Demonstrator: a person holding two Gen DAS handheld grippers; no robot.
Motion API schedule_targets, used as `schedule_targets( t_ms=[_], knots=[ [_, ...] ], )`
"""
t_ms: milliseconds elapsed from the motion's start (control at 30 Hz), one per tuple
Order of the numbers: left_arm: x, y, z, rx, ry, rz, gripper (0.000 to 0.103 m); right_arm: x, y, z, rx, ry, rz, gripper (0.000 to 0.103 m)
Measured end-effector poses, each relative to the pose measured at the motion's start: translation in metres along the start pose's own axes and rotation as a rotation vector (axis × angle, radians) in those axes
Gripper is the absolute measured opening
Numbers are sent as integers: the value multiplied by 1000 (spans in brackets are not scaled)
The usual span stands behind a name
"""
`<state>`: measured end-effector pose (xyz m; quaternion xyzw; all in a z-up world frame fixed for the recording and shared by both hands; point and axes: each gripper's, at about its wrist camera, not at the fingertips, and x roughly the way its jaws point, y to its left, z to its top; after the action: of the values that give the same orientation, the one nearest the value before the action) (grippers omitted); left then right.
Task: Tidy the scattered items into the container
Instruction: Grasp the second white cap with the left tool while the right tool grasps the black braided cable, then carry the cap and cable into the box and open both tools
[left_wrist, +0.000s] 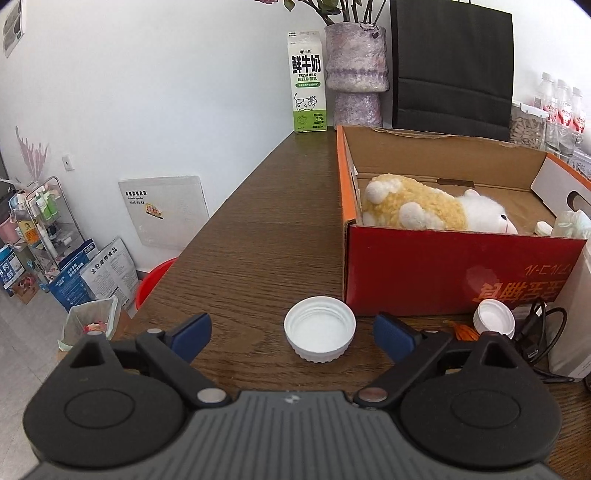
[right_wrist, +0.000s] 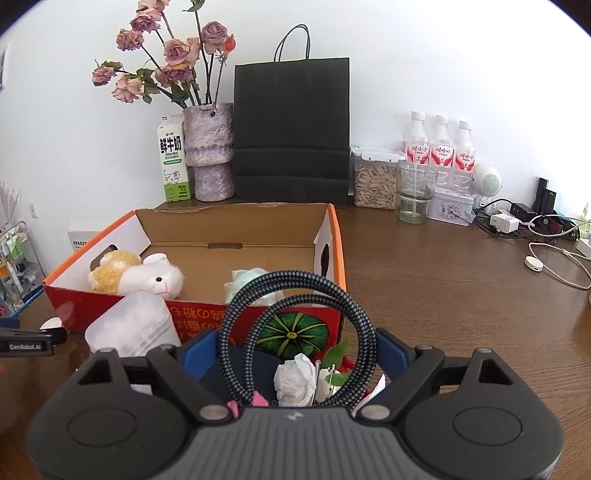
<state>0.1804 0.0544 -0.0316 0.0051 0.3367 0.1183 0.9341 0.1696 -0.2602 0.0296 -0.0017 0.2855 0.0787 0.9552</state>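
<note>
now left hand-held gripper open, white cap between fingers; right hand-held gripper clamps coiled cable.

Left gripper agape, right gripper clamped.

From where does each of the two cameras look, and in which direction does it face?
Left wrist: low over the table, facing a white cap between the open left hand-held gripper.
Right wrist: before the cardboard box, facing the wall; the right hand-held gripper holds a coiled cable.
Shared: box, plush toy, milk carton.
</note>
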Motion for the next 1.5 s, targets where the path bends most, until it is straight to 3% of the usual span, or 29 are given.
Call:
schedule_targets(
  t_ms=[67,133,633,967,1500],
  knots=[
    [2,1,1,-7,14,-21,71,2,-1,0,6,4,-2,89],
    [2,4,0,-35,17,-66,41,3,-1,0,13,6,-1,89],
    [-22,17,1,-83,-38,-63,41,-2,4,2,13,-12,11,89],
    [-55,16,18,-109,-144,-84,41,-18,11,9,-14,-72,28,88],
    [-92,-46,69,-67,-319,-203,41,-26,27,50,-16,-200,70,88]
  ],
)
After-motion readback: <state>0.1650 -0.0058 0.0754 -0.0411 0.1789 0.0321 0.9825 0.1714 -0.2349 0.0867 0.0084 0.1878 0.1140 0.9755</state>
